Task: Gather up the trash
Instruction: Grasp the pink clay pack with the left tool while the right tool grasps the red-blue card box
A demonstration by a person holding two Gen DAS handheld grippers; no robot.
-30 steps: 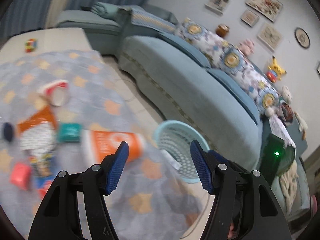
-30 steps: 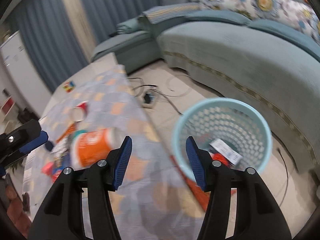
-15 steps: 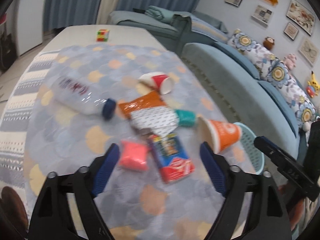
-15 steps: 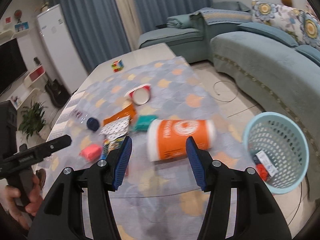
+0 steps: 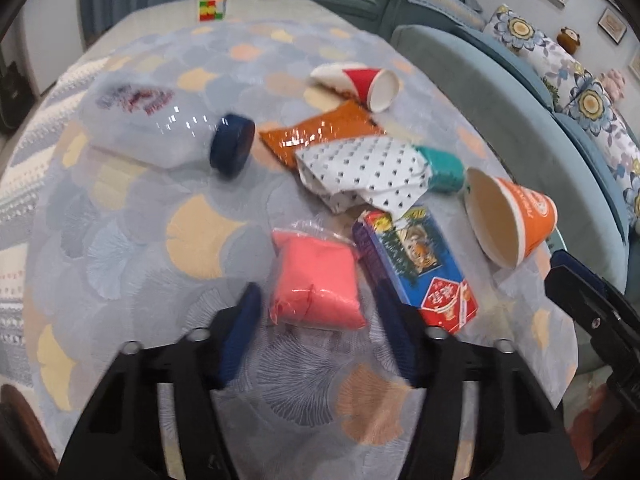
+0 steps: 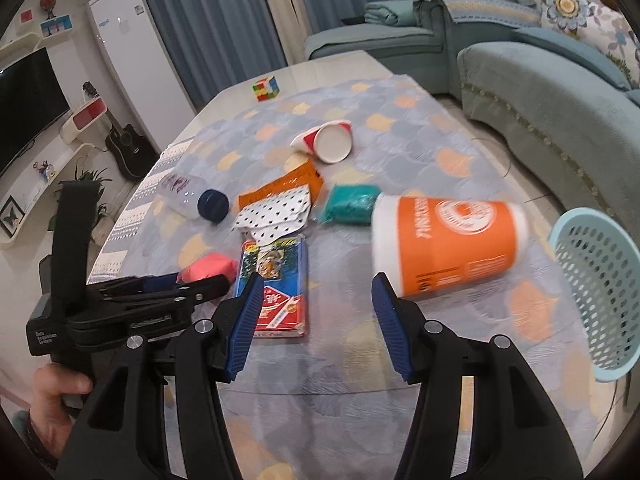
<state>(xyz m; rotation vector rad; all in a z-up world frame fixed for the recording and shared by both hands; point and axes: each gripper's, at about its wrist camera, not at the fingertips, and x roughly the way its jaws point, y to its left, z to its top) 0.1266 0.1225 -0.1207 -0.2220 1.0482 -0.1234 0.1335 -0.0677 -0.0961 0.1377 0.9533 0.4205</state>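
Observation:
A pink soft packet [image 5: 316, 280] lies on the patterned tablecloth [image 5: 160, 240] between the fingers of my left gripper [image 5: 320, 324]. Its jaws are closing, but the pads stand just clear of the packet's sides. Beside the packet lies a blue and red carton [image 5: 416, 264]. An orange paper cup [image 6: 448, 248] lies on its side just beyond the right finger of my right gripper [image 6: 318, 320], which is open with only cloth between its fingers. Farther back are a dotted white wrapper [image 5: 364, 172], an orange wrapper [image 5: 320, 132], a teal packet [image 6: 350, 204], a red and white cup [image 6: 328, 142] and a clear bottle [image 5: 152, 120].
A light blue mesh basket [image 6: 596, 288] stands on the floor off the table's right edge. A teal sofa [image 6: 560, 112] runs behind it. A colour cube [image 6: 266, 88] sits at the far end of the table. A person's hand [image 6: 52, 392] holds the left gripper's handle.
Both grippers swung away from the basket to the trash on the table. The left one came down over the pink packet; its jaws opened wide, then narrowed around it.

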